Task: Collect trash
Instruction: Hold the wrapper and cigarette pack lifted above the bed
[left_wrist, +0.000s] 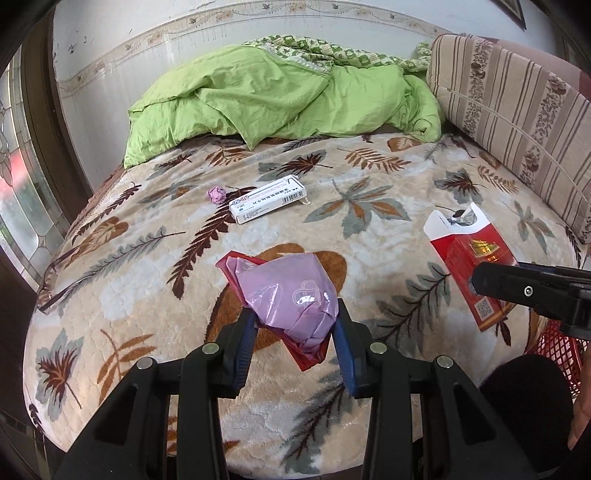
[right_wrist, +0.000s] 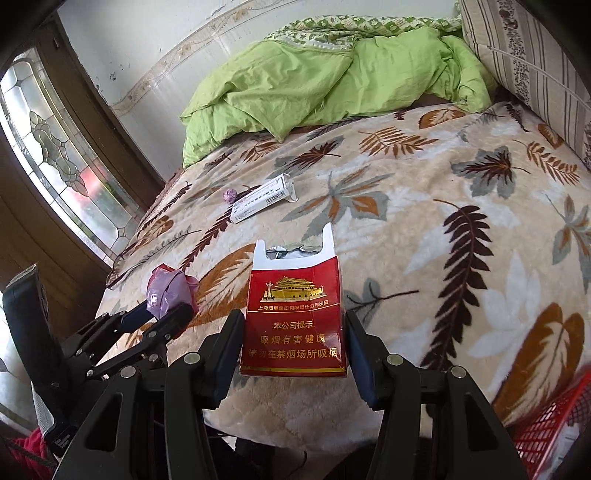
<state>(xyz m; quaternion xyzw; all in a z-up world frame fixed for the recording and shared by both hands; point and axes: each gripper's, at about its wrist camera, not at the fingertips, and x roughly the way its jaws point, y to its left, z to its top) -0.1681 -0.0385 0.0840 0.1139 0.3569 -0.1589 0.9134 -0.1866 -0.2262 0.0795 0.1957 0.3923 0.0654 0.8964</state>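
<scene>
The left gripper (left_wrist: 295, 328) has its jaws clenched on a crumpled pink plastic bag (left_wrist: 291, 291), held above the bed (left_wrist: 369, 177). The right gripper (right_wrist: 293, 354) grips a red cigarette pack (right_wrist: 295, 314). A white box (left_wrist: 267, 199) and a small pink wad (left_wrist: 217, 194) lie on the blanket.

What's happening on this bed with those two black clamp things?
A person is clearing rubbish off a leaf-patterned blanket with two hand-held grippers. The left gripper is clamped on a crumpled pink plastic wrapper, and the right gripper grips an opened red cigarette pack. A white cardboard medicine box and a small pink paper ball still lie on the blanket. A red mesh basket sits at the bed's edge.
</scene>
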